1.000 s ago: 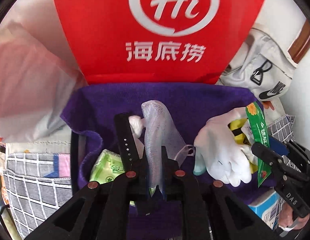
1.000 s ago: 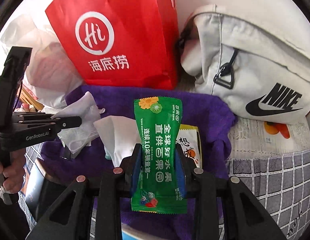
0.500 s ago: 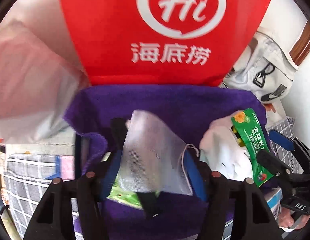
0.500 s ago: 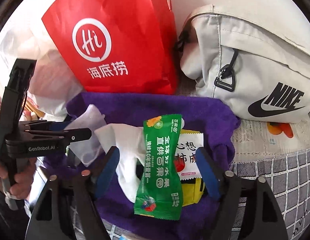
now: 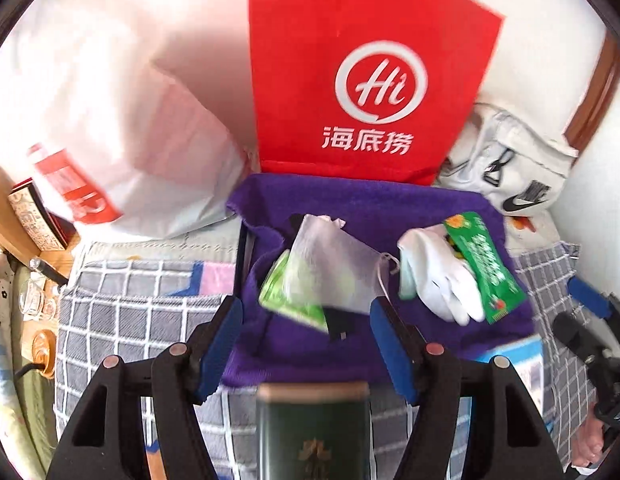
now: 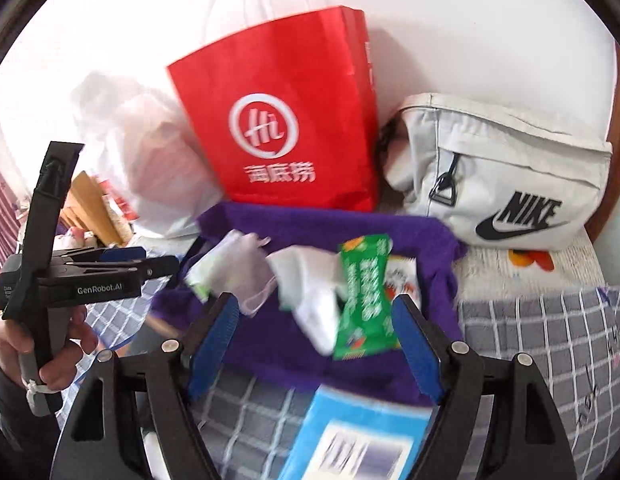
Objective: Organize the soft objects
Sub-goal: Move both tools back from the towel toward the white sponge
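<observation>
A purple towel point(image 5: 362, 208) lies on the checked bedding with soft items on it. A white mesh pouch point(image 5: 334, 268) rests over a light green packet point(image 5: 294, 304). A white glove point(image 5: 442, 276) lies to the right, with a green snack packet point(image 5: 484, 268) on it. My left gripper point(image 5: 306, 344) is open and empty, just in front of the pouch. My right gripper point(image 6: 314, 344) is open and empty, in front of the green packet point(image 6: 364, 296) and glove point(image 6: 310, 288). The towel point(image 6: 318, 224) shows there too.
A red paper bag point(image 5: 362, 92) stands behind the towel, a white plastic bag point(image 5: 142, 148) to its left, a white Nike bag point(image 6: 506, 184) to its right. A dark green tin point(image 5: 314, 428) and a blue-white box point(image 6: 358, 436) lie at the near edge.
Both grippers opened and let go: the left released the mesh pouch, the right released the green packet. Both have since pulled back from the towel.
</observation>
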The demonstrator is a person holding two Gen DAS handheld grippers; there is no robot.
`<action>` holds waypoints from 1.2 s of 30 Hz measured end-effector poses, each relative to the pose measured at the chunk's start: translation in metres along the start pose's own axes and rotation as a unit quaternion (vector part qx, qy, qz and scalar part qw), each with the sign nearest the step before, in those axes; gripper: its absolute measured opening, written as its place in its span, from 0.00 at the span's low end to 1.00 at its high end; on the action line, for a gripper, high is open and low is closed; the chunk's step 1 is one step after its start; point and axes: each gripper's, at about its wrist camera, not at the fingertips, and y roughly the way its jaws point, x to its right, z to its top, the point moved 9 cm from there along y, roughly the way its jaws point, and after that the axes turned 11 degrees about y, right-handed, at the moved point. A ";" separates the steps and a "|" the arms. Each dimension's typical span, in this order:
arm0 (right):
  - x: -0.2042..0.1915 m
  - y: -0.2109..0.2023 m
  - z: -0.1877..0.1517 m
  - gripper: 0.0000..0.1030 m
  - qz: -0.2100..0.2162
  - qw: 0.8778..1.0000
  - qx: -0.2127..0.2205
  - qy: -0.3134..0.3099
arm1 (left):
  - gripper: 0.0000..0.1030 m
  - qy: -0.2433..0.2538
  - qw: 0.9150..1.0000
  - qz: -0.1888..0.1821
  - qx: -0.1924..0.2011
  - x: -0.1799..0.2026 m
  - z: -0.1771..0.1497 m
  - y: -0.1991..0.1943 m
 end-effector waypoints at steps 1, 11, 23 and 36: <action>-0.002 -0.004 -0.007 0.76 0.001 1.000 -0.004 0.000 | 0.63 -0.002 1.000 -0.001 0.008 -0.001 -0.007 -0.010; -0.045 -0.029 -0.099 0.76 0.022 0.999 -0.033 -0.019 | 0.63 -0.027 1.000 0.000 -0.008 -0.007 -0.082 -0.046; -0.091 -0.012 -0.194 0.80 0.021 0.994 -0.085 -0.059 | 0.63 -0.043 0.998 0.043 -0.030 -0.036 -0.160 -0.065; -0.100 0.027 -0.221 0.88 0.006 0.995 -0.100 -0.027 | 0.63 -0.071 0.997 -0.001 -0.039 -0.037 -0.199 -0.051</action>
